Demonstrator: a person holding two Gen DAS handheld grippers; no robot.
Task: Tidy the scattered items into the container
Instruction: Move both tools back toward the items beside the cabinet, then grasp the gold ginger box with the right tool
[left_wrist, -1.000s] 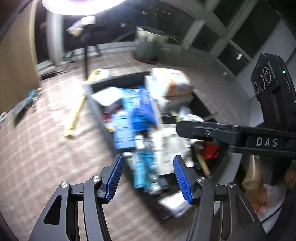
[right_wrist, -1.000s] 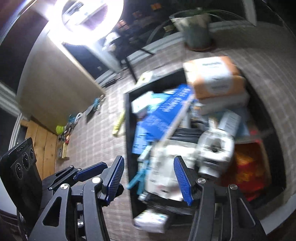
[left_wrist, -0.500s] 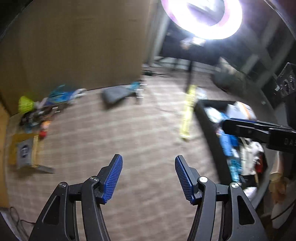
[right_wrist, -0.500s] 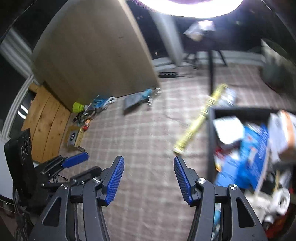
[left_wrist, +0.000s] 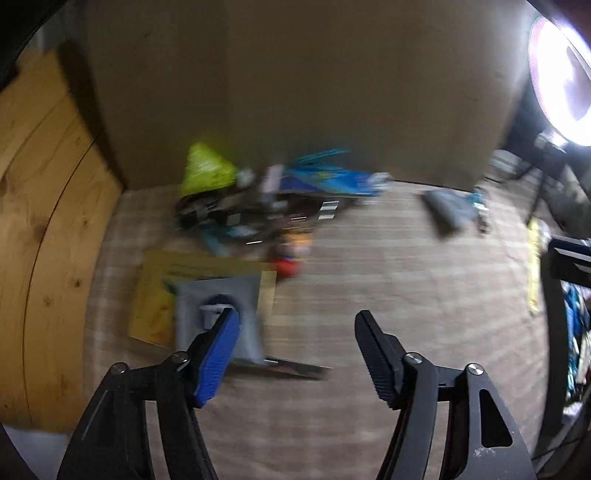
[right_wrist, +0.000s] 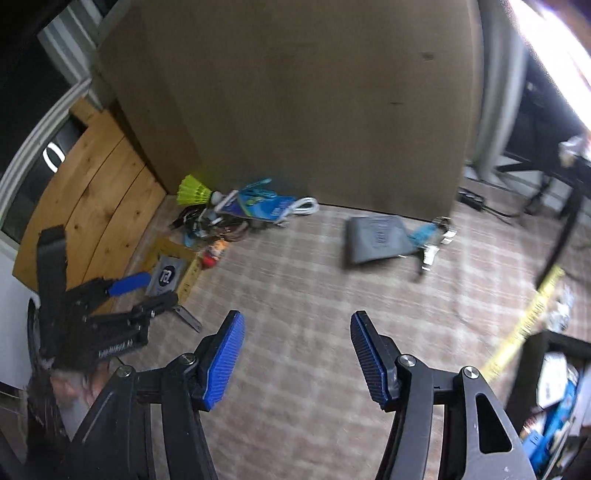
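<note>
My left gripper (left_wrist: 295, 332) hangs over the checked carpet. Its jaws are opening and nothing is between them. Its left finger overlaps a grey packet (left_wrist: 218, 295) lying on a yellow card. My right gripper (right_wrist: 297, 332) is also opening over bare carpet and holds nothing. Scattered items lie against a cardboard wall: a yellow-green shuttlecock (right_wrist: 194, 192), a blue packet (right_wrist: 258, 208), a white cable (right_wrist: 304, 206), dark cords and a small red figure (right_wrist: 210, 258). A grey pouch (right_wrist: 376, 240) lies apart to the right. The black container (right_wrist: 526, 373), full of packets, sits at the lower right.
A tall cardboard sheet (right_wrist: 314, 103) stands behind the pile, with wooden boards (right_wrist: 92, 192) to its left. A yellow strip (right_wrist: 532, 314) lies on the carpet beside the container. A ring light (left_wrist: 561, 74) on a stand glares at the right. The left view is blurred.
Both views have swung left, from over the full container across the carpet to the pile by the cardboard. Both pairs of jaws stand a little wider.
</note>
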